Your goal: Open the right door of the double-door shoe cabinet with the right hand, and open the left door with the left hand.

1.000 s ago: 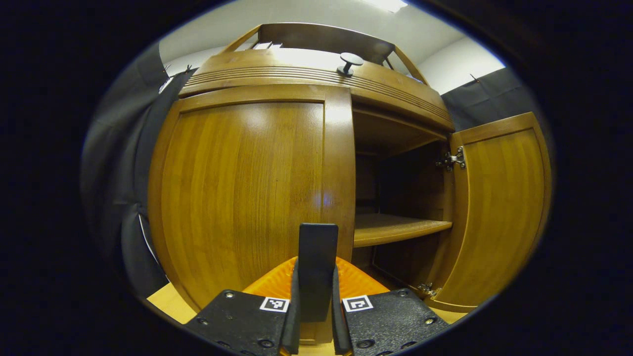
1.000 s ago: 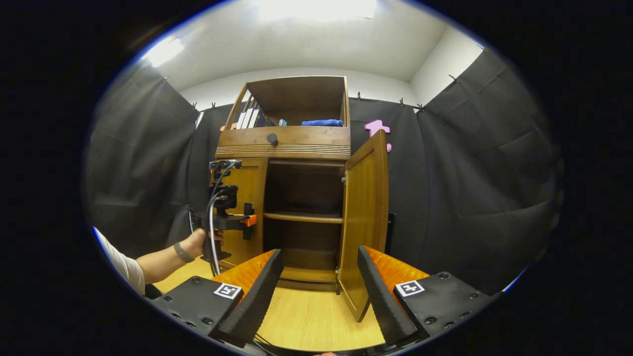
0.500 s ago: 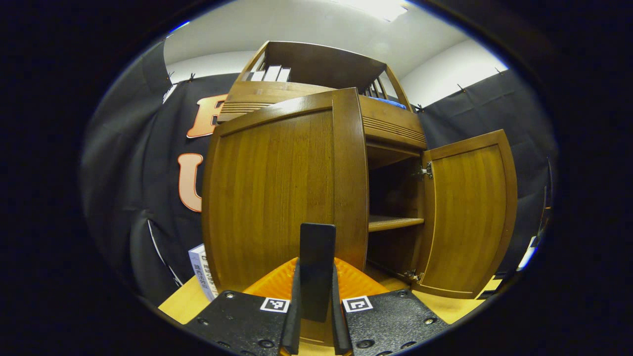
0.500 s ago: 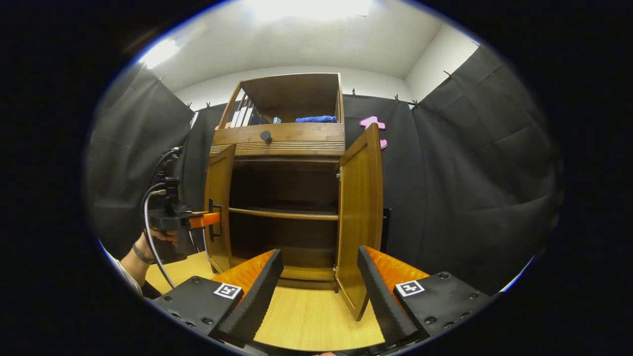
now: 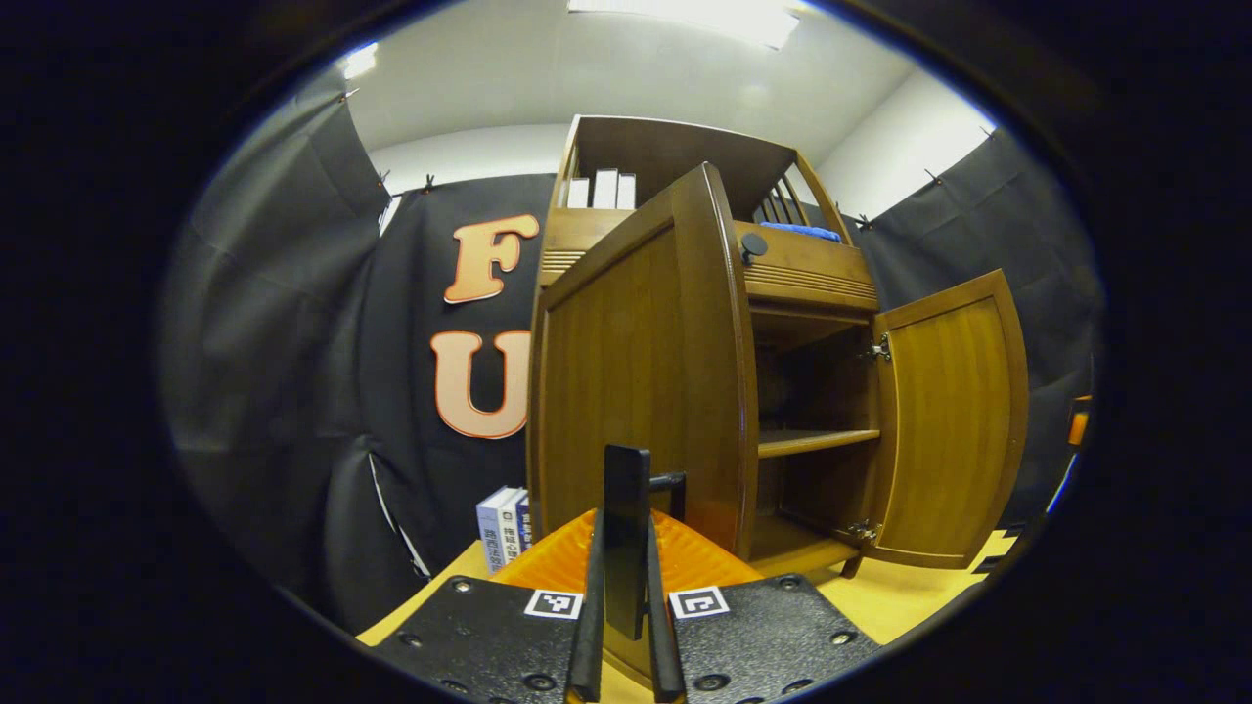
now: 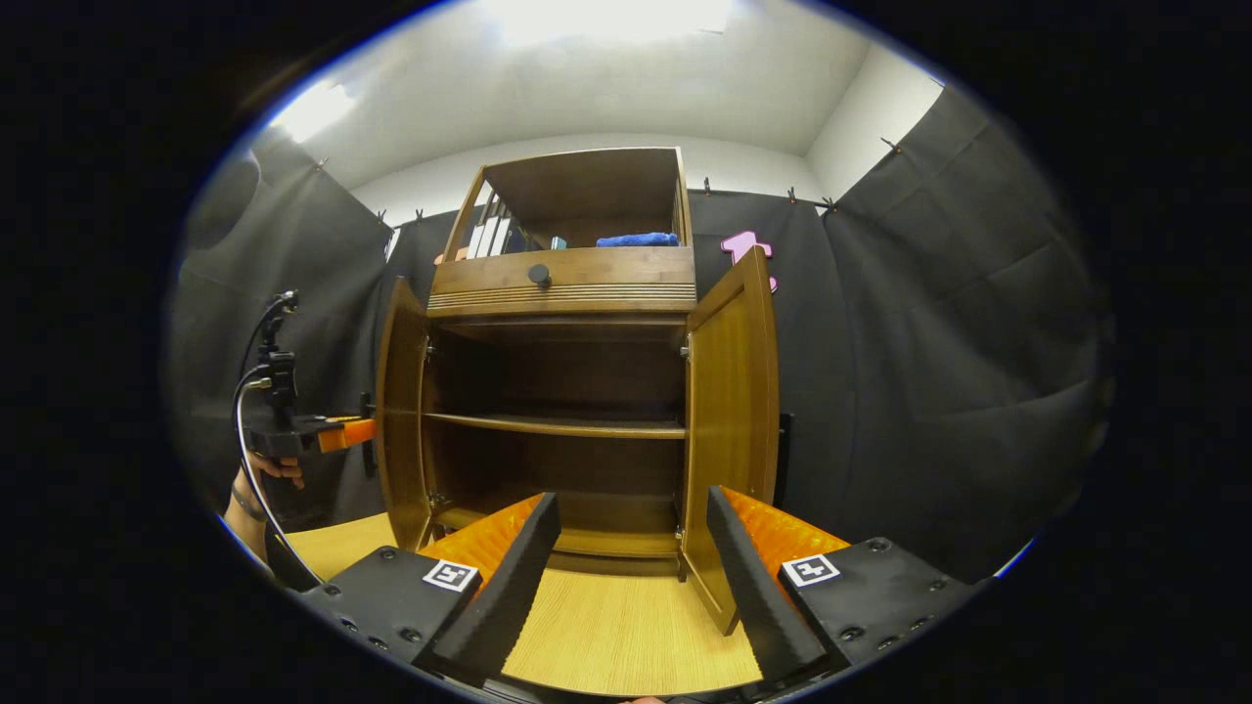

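Observation:
The wooden shoe cabinet stands with both doors swung wide. In the left gripper view my left gripper is shut on the dark bar handle of the left door, which stands edge-on to the cabinet front. The right door hangs open on its hinges. In the right gripper view the left door and right door frame a bare shelf. My right gripper is open, well back from the cabinet, holding nothing. The left gripper shows at the left door, held by a hand.
A drawer with a round knob sits above the doors. Books and a blue cloth lie on the top shelf. More books stand on the floor left of the cabinet. Black cloth walls close in on both sides.
The left gripper has pulled the left door from shut to wide open, swinging out to the left. The right gripper and right door have stayed nearly still.

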The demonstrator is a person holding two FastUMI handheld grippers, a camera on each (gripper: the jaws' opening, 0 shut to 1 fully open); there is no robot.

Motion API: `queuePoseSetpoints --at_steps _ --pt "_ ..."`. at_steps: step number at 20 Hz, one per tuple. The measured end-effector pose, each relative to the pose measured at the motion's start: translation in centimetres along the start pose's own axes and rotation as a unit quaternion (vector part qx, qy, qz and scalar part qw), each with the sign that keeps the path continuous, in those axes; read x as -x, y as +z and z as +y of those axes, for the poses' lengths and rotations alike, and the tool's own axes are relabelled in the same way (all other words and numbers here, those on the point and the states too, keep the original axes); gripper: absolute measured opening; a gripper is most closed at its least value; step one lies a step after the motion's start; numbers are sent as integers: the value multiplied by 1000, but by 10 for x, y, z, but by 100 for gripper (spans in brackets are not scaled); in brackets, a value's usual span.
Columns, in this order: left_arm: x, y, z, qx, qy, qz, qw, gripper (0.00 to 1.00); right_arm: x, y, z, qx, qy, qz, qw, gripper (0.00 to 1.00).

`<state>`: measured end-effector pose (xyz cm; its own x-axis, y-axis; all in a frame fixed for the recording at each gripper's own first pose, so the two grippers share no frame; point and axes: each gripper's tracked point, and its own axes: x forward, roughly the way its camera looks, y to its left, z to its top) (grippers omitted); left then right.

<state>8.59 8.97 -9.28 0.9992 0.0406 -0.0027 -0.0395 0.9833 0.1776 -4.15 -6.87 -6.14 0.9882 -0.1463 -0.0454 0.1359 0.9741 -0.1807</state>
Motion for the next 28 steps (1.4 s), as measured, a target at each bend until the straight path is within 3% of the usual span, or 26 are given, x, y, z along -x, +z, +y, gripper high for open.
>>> queuePoseSetpoints --at_steps 5,7,8,10,15,20,21,23,24,25,26,28 --pt "18 13 60 -33 51 -16 998 9 0 4 13 -5 7 -6 1000 98" --pt "21 13 81 -53 65 -19 996 15 1 5 16 -1 6 -9 1000 94" --pt "26 13 82 -46 54 -20 997 0 -1 6 18 0 6 -8 1000 94" --pt "25 14 82 -41 31 -25 998 12 0 6 21 3 3 -7 1000 94" --pt "42 17 97 -34 12 -37 999 12 1 6 29 9 0 -3 1000 94" --pt "89 38 120 -49 63 -52 995 8 -3 9 36 10 10 -7 1000 94" --pt "96 36 116 -43 67 -47 996 12 -5 9 36 10 12 -7 1000 94" --pt "107 40 101 -20 66 -43 997 3 -10 10 36 4 18 -7 1000 94" --pt "109 44 88 -1 54 -45 998 7 -13 12 37 1 24 -7 1000 94" --pt "111 48 72 17 42 -45 998 1 -18 16 38 -3 31 -10 999 94" --pt "111 53 58 30 29 -46 998 2 -23 21 38 -4 35 -13 999 98" --pt "106 68 34 39 12 -56 998 15 -33 28 33 -2 37 -19 999 94"
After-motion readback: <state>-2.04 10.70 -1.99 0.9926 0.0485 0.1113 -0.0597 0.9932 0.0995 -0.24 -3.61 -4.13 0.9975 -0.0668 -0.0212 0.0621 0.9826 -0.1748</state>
